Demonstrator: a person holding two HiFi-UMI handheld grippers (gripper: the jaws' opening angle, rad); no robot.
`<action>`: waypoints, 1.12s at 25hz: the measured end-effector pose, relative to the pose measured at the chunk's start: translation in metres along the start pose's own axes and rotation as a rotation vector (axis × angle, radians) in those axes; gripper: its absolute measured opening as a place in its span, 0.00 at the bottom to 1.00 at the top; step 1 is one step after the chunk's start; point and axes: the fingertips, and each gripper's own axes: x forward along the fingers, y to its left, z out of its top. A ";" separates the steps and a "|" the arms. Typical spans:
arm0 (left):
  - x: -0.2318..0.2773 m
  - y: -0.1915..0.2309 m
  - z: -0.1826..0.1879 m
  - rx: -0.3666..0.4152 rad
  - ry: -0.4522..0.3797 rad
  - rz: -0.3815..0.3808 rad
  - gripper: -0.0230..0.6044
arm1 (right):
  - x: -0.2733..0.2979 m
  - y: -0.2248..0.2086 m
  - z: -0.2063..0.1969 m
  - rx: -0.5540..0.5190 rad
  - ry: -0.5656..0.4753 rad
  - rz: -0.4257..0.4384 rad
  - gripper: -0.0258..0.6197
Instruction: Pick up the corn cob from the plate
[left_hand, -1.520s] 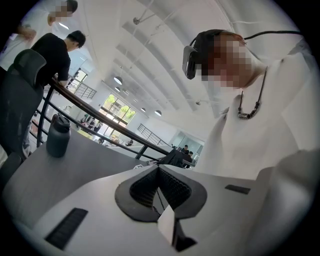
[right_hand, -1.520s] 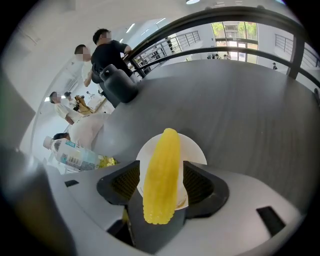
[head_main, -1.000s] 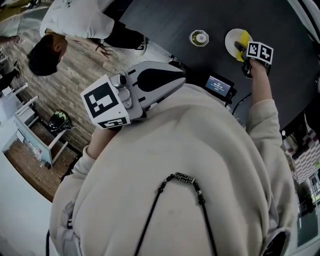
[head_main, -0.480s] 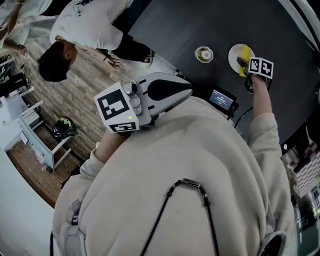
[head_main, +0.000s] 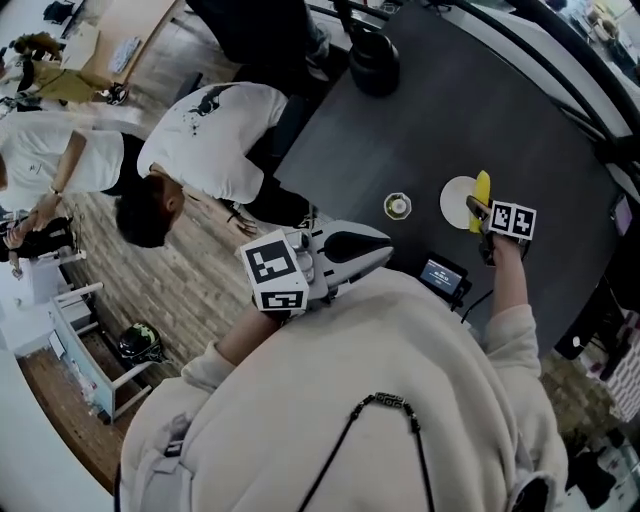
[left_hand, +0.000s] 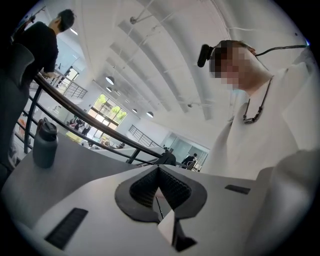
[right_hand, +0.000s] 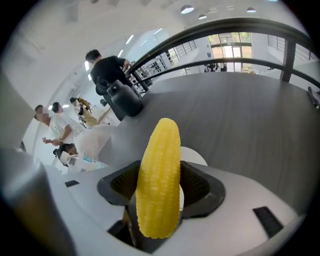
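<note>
The yellow corn cob (right_hand: 159, 179) stands upright between the jaws of my right gripper (right_hand: 160, 192), which is shut on it. In the head view the corn cob (head_main: 482, 198) hangs just over the right side of the white plate (head_main: 456, 201) on the dark table, with my right gripper (head_main: 483, 212) under its marker cube. The plate (right_hand: 192, 156) shows as a white sliver behind the cob. My left gripper (head_main: 372, 252) is held close to my chest, jaws together and nothing in them; its own view shows the left gripper (left_hand: 159, 192) aimed up at the ceiling.
A small bowl (head_main: 398, 207) sits left of the plate. A small screen device (head_main: 441, 276) lies at the table's near edge. A dark bottle (head_main: 372, 55) stands at the far side. A person in a white shirt (head_main: 210, 150) crouches beside the table's left edge.
The head view has swung back, so more of the table and room shows. The right gripper keeps hold of the corn cob over the plate. The left gripper stays by my chest.
</note>
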 end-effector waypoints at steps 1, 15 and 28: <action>0.002 0.000 0.002 0.003 0.004 -0.013 0.04 | -0.011 0.007 0.007 0.002 -0.029 0.011 0.44; 0.076 0.002 0.026 0.039 0.069 -0.228 0.04 | -0.208 0.118 0.062 -0.040 -0.450 0.178 0.44; 0.096 0.011 0.034 0.122 0.129 -0.272 0.04 | -0.335 0.184 0.069 -0.137 -0.721 0.195 0.44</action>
